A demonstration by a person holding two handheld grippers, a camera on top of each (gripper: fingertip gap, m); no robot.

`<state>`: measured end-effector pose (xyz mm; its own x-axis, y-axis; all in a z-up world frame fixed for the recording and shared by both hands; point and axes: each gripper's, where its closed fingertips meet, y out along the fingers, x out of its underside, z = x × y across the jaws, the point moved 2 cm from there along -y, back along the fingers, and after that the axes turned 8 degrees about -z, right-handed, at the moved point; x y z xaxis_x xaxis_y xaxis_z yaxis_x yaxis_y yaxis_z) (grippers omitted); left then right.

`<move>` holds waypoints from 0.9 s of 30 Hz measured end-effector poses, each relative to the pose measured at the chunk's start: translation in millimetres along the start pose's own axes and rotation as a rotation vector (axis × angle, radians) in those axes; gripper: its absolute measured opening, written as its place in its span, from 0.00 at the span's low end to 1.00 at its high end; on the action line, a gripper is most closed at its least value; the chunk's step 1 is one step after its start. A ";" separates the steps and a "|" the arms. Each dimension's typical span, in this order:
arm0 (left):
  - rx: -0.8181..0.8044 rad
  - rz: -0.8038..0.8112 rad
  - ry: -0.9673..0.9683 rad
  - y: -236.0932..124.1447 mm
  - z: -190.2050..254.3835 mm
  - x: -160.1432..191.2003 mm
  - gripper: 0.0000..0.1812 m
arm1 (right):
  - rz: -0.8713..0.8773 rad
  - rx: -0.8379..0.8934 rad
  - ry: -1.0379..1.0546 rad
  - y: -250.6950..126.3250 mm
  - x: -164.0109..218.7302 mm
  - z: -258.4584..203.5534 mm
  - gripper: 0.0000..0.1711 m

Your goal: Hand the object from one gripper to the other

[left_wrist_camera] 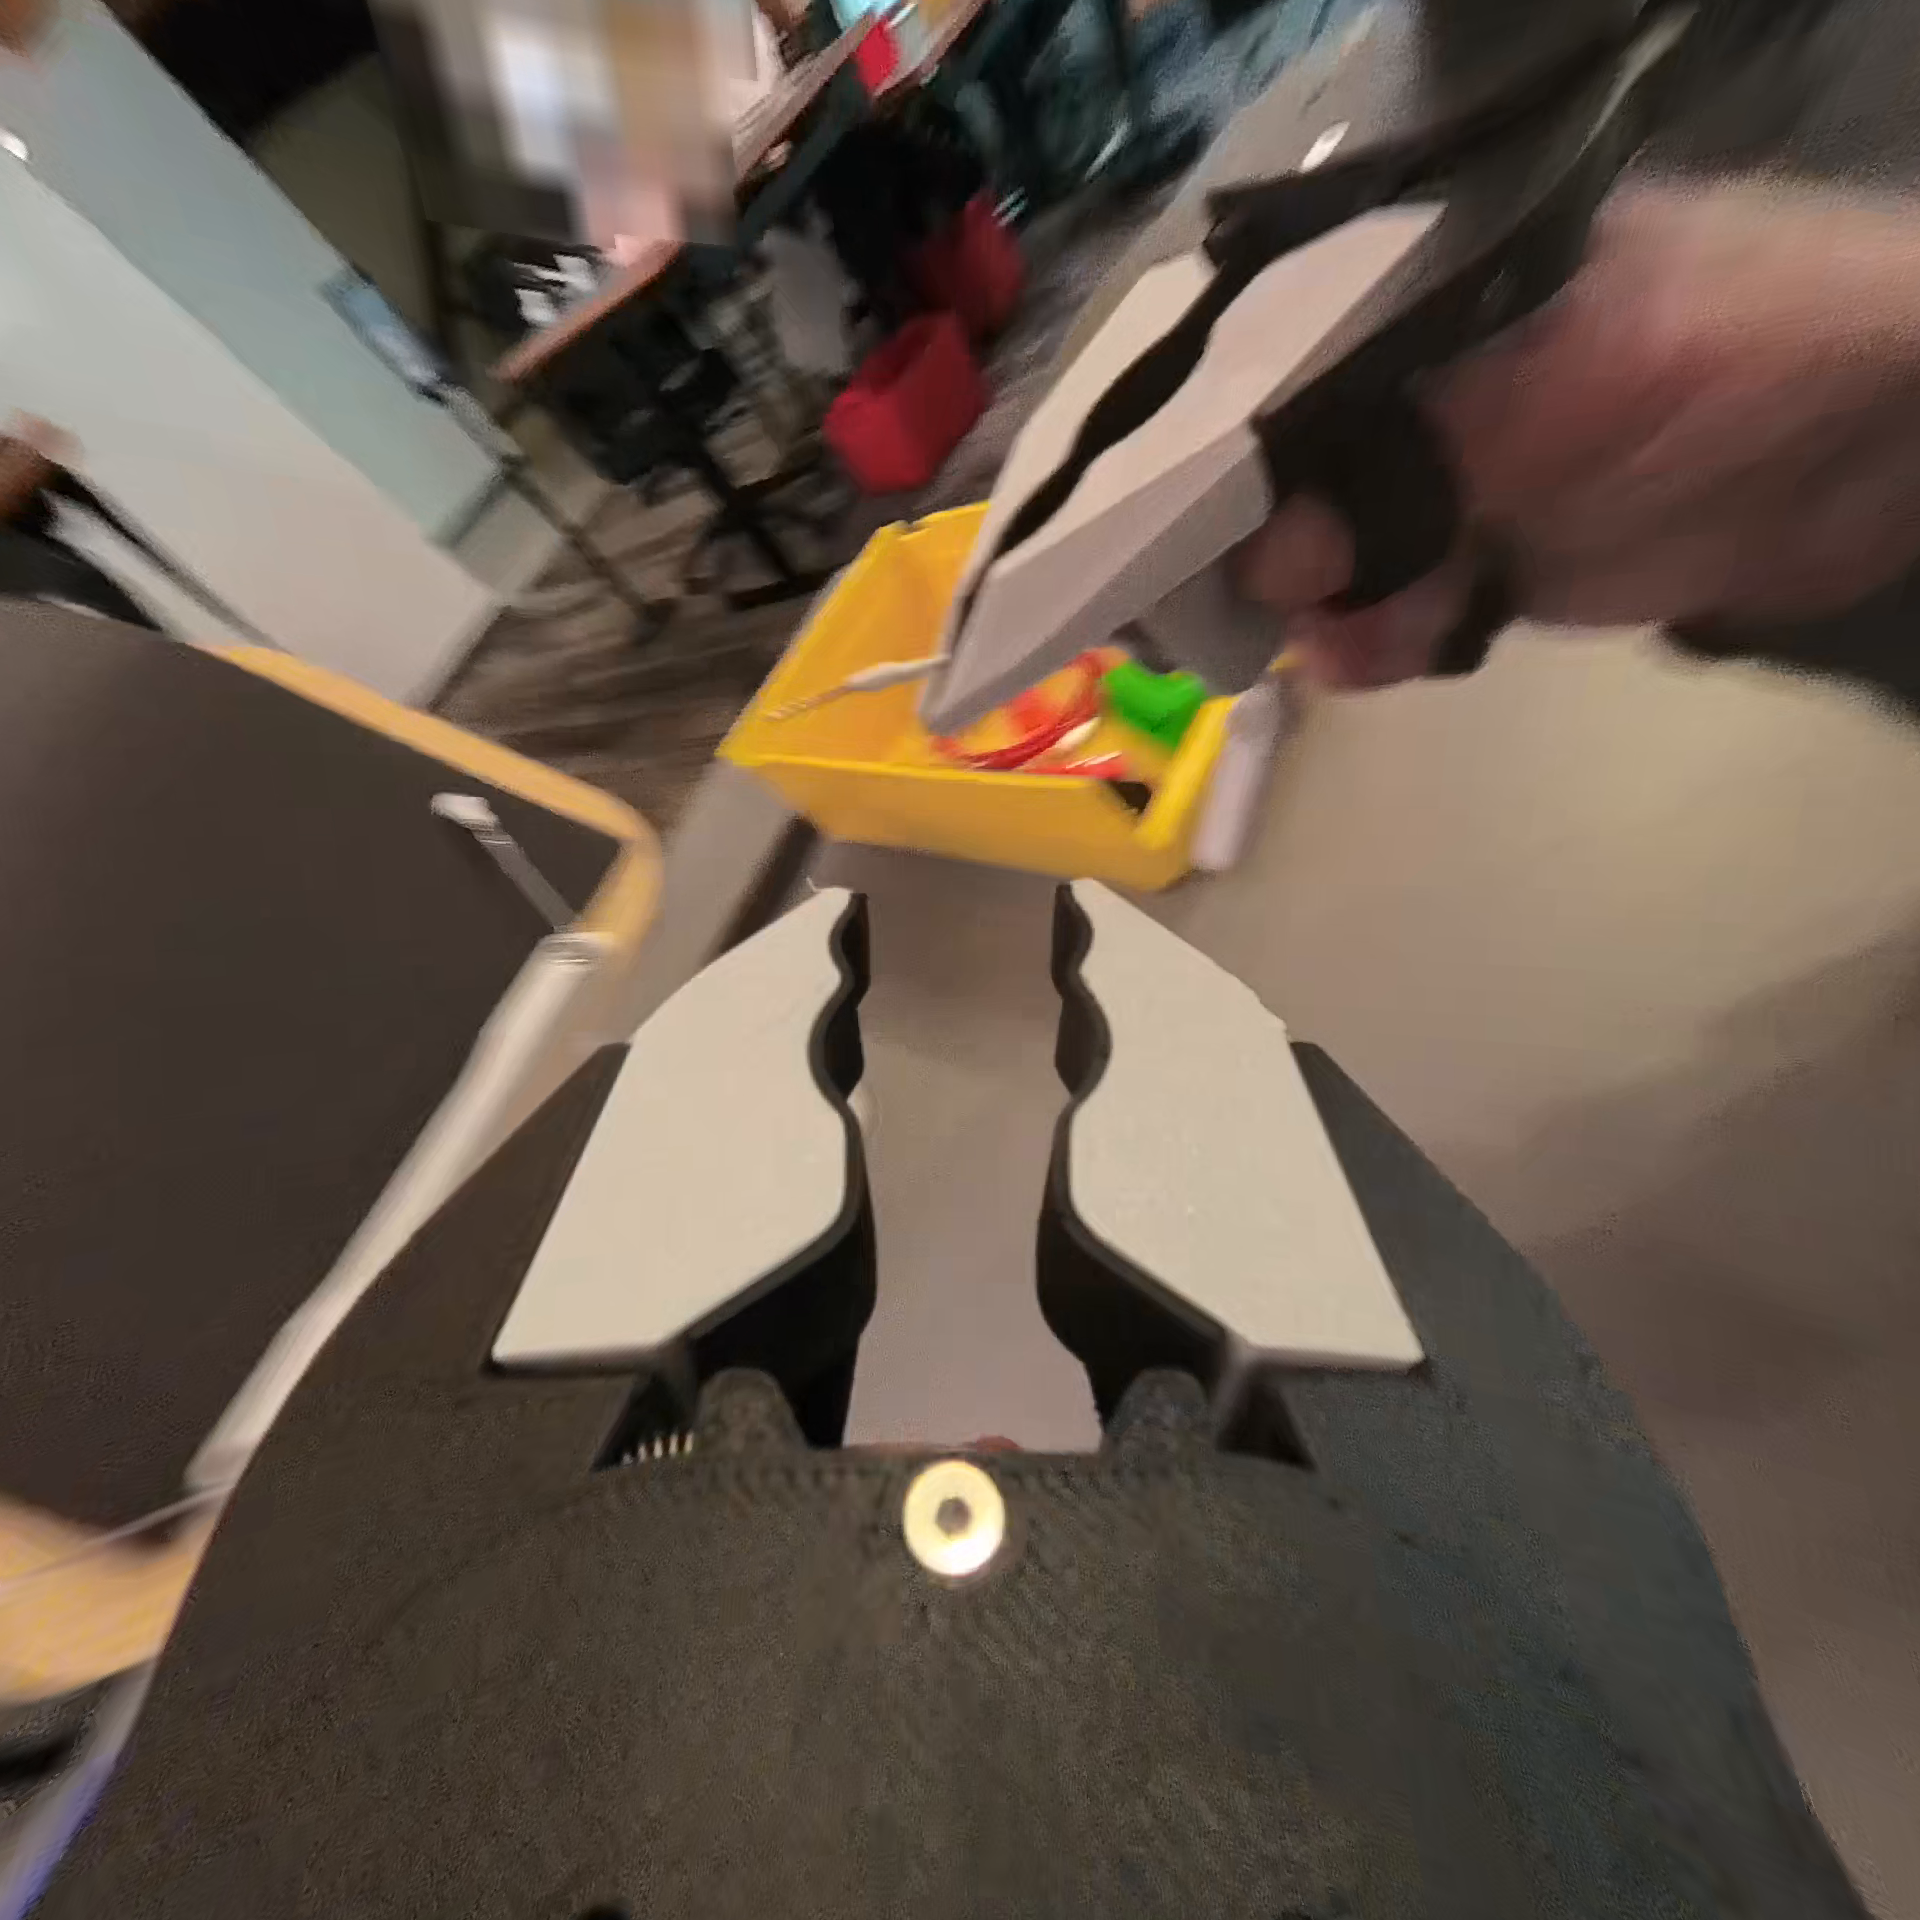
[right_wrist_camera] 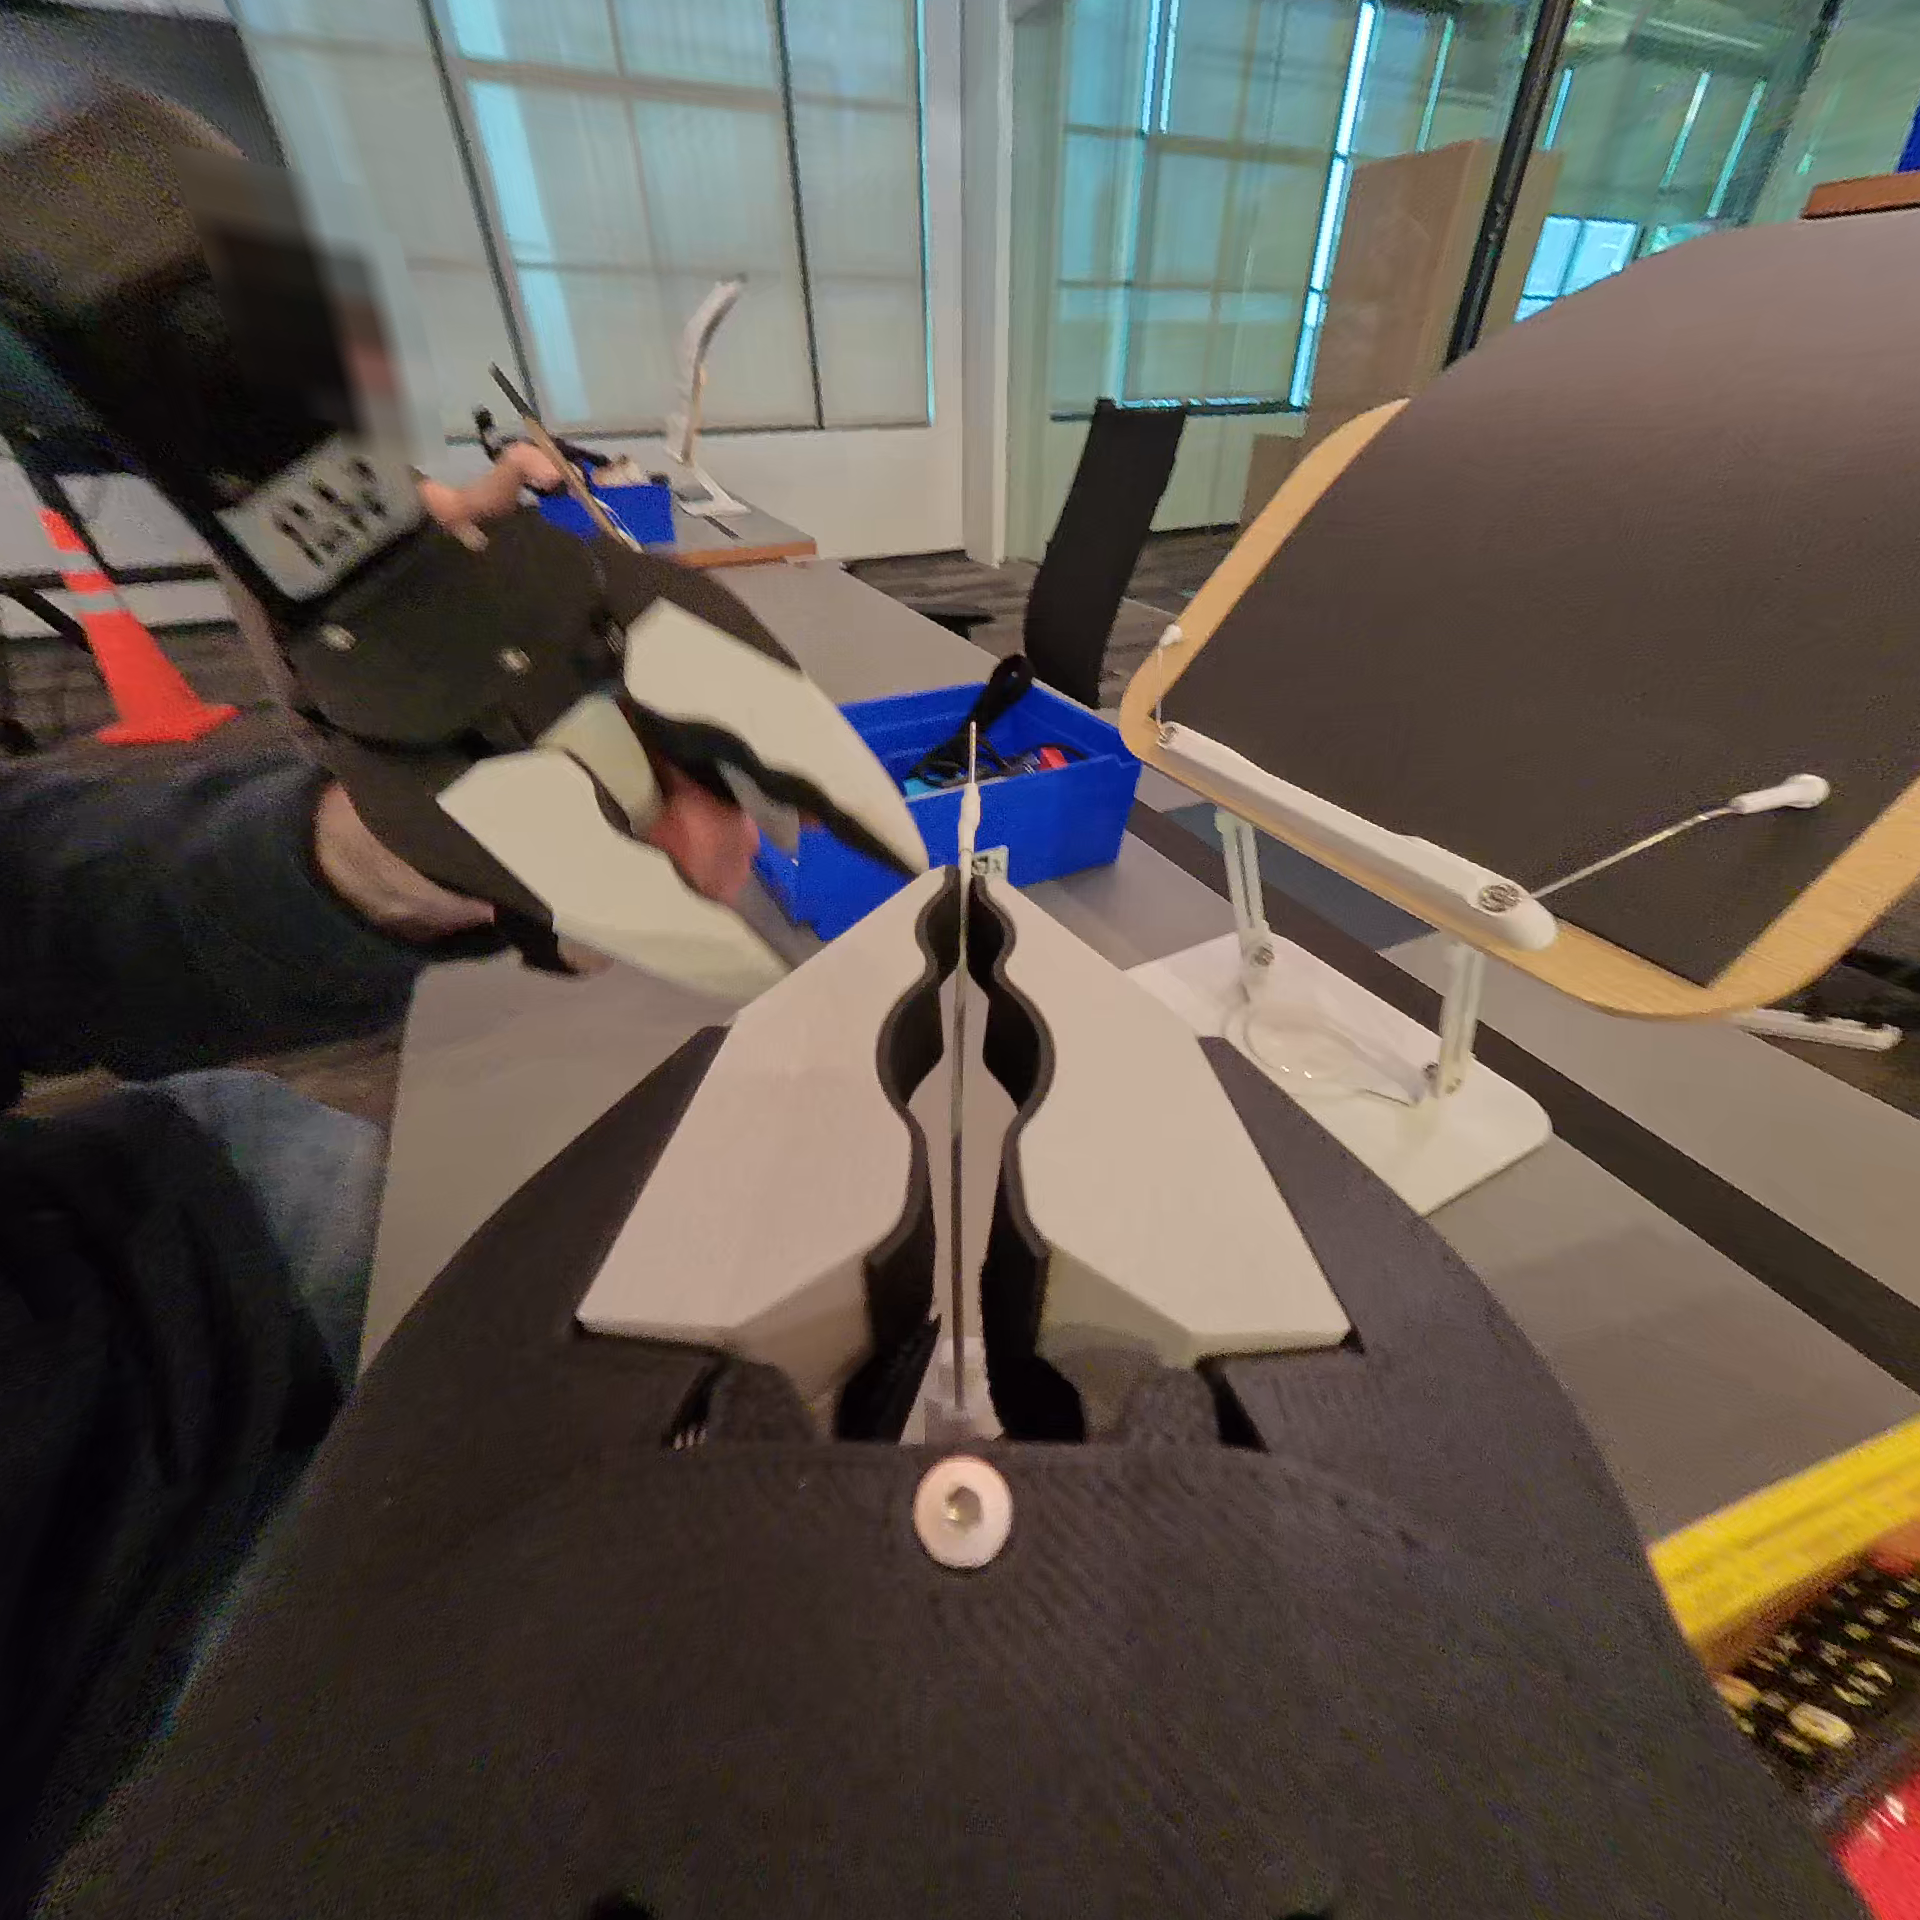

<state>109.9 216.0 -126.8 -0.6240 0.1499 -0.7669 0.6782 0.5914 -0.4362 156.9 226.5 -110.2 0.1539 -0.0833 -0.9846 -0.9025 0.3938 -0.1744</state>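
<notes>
L gripper [left_wrist_camera: 956, 914] before bin [left_wrist_camera: 935, 805] | R gripper [left_wrist_camera: 940, 717] over bin | board [left_wrist_camera: 260, 935] left

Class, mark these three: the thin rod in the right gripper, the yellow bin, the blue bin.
thin rod [right_wrist_camera: 957, 1091]: right wrist view, mid-shaft.
yellow bin [left_wrist_camera: 935, 805]: left wrist view, near wall.
blue bin [right_wrist_camera: 1049, 821]: right wrist view, front wall.

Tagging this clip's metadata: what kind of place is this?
Probably an open office or lab workspace: long grey tables, tall glazed partitions, a blue parts bin, plus an orange traffic cone on the floor.
</notes>
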 end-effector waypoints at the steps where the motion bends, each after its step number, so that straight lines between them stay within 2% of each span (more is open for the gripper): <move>1: 0.084 0.033 -0.084 4.4 9.7 0.6 0.19 | 0.014 -0.011 0.004 -0.1 -1.5 -0.8 0.00; 3: 0.181 0.076 -0.200 15.3 22.4 0.8 0.22 | 0.033 -0.031 0.008 0.0 -3.4 -3.3 0.00; 7: 0.366 0.174 -0.392 37.4 40.4 -9.0 0.20 | 0.083 -0.078 0.034 -2.1 -8.6 -8.5 0.00; 13: 0.555 0.317 -0.509 49.7 51.0 -24.8 0.15 | 0.117 -0.105 0.043 -8.5 -11.4 -8.5 0.00; 20: 0.673 0.419 -0.482 57.1 62.6 -27.3 0.12 | 0.206 -0.297 0.197 -15.6 -10.1 -11.8 0.00; 27: 0.686 0.449 -0.457 61.9 65.5 -27.8 0.01 | 0.175 -0.314 0.189 -16.1 -7.5 -14.5 0.00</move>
<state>194.7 196.6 -163.3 -0.1337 -0.1611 -0.9778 0.9901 -0.0647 -0.1247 164.5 207.4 -99.8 -0.0628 -0.2187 -0.9738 -0.9920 0.1207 0.0369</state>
